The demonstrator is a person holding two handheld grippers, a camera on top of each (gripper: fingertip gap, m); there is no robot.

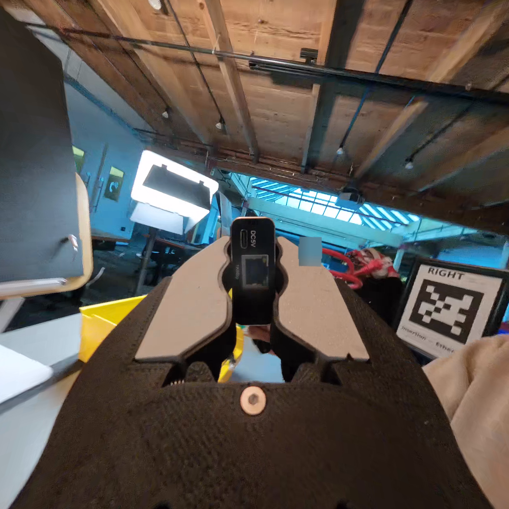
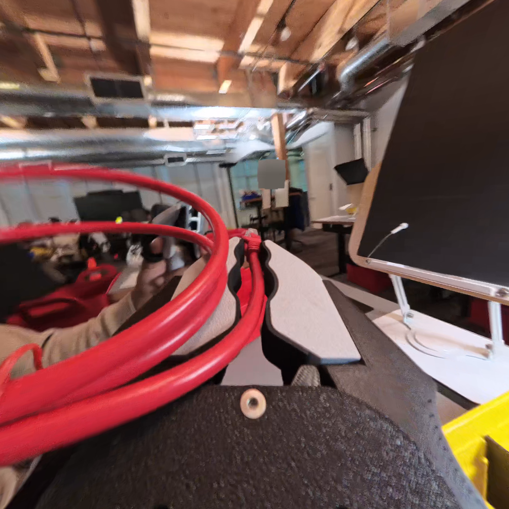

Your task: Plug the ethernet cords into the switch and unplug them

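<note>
My left gripper (image 1: 252, 249) is shut on a small black switch (image 1: 252, 271) and holds it upright in the air, its open ethernet port facing the camera. My right gripper (image 2: 252, 245) is shut on a red ethernet cord (image 2: 254, 278) just behind its plug (image 2: 250, 237), which pokes out past the fingertips. The rest of the cord loops in coils (image 2: 154, 325) over the left finger. In the left wrist view the red cord and plug (image 1: 369, 268) show far right, held by the other gripper, apart from the switch.
A yellow bin (image 1: 102, 327) sits low left under the left gripper and at the right wrist view's lower right (image 2: 473, 451). A dark board on a clear stand (image 2: 440, 165) is to the right. A tag card (image 1: 446, 305) and a beige sleeve (image 1: 473, 399) are at the right. One gripper's finger ends stand about 15 cm off the other's.
</note>
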